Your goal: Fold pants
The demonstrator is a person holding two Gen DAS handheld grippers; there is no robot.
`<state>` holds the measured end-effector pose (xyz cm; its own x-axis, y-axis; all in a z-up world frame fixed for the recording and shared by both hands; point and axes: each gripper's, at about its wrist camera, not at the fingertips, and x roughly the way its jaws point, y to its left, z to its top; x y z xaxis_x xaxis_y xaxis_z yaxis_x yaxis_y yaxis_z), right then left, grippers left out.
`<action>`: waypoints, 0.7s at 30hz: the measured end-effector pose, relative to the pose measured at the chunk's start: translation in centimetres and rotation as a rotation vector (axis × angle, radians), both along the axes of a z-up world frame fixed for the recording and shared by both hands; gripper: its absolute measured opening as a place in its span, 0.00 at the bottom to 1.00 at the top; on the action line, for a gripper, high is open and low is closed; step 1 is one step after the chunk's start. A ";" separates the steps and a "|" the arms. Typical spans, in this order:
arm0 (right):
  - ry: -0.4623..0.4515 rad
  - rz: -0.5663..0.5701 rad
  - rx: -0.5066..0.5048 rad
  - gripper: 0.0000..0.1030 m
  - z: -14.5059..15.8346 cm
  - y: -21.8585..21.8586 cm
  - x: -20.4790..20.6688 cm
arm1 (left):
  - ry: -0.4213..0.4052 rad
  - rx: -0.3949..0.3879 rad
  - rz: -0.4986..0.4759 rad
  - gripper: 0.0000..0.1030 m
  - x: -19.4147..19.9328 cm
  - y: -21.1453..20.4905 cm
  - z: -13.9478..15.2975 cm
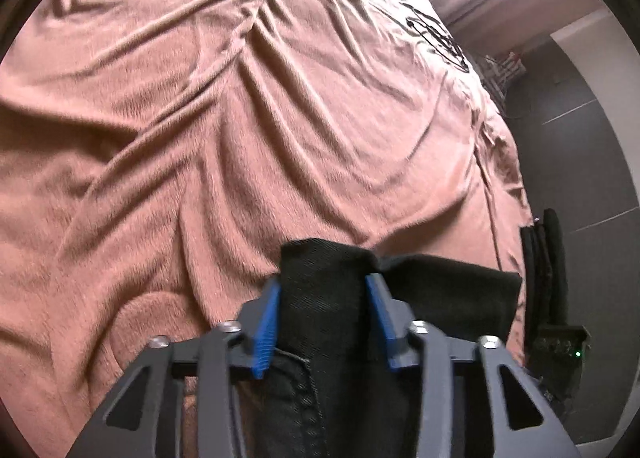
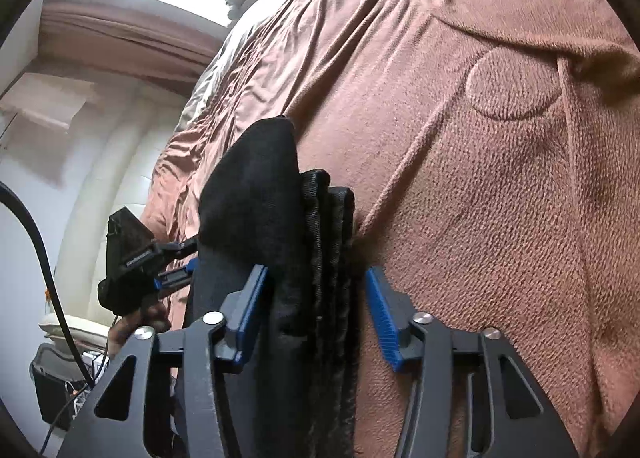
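Black twill pants (image 1: 328, 298), thickly folded, bunch between the blue ribbed pads of the left hand-held gripper (image 1: 323, 318), pinched over the rumpled, fuzzy pink bed blanket (image 1: 240, 117). The right hand-held gripper (image 2: 316, 314) straddles the stacked edges; right pad apart, so spread.

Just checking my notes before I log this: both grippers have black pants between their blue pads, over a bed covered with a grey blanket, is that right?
Not quite. The blanket is pinkish brown, not grey, as the left wrist view shows plainly. The rest stands: the left gripper and the right gripper each have the black pants between their blue pads, over the bed.
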<state>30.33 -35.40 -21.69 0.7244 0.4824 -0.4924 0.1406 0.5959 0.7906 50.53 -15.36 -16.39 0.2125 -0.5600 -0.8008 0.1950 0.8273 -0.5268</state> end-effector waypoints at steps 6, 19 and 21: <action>0.010 0.004 0.003 0.34 0.1 0.0 -0.4 | -0.048 0.025 -0.023 0.32 -0.7 0.0 1.3; 0.031 0.062 0.077 0.46 0.1 -1.8 -1.8 | 0.078 -0.025 -0.110 0.61 -4.3 1.8 -0.5; 0.033 0.077 0.043 0.52 0.6 -1.5 -2.0 | 0.082 -0.029 -0.117 0.61 -4.7 2.0 -0.5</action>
<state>28.32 -36.88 -21.13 0.6680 0.5574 -0.4931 0.1223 0.5713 0.8115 45.85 -13.41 -16.89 0.0783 -0.6003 -0.7959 0.2447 0.7855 -0.5684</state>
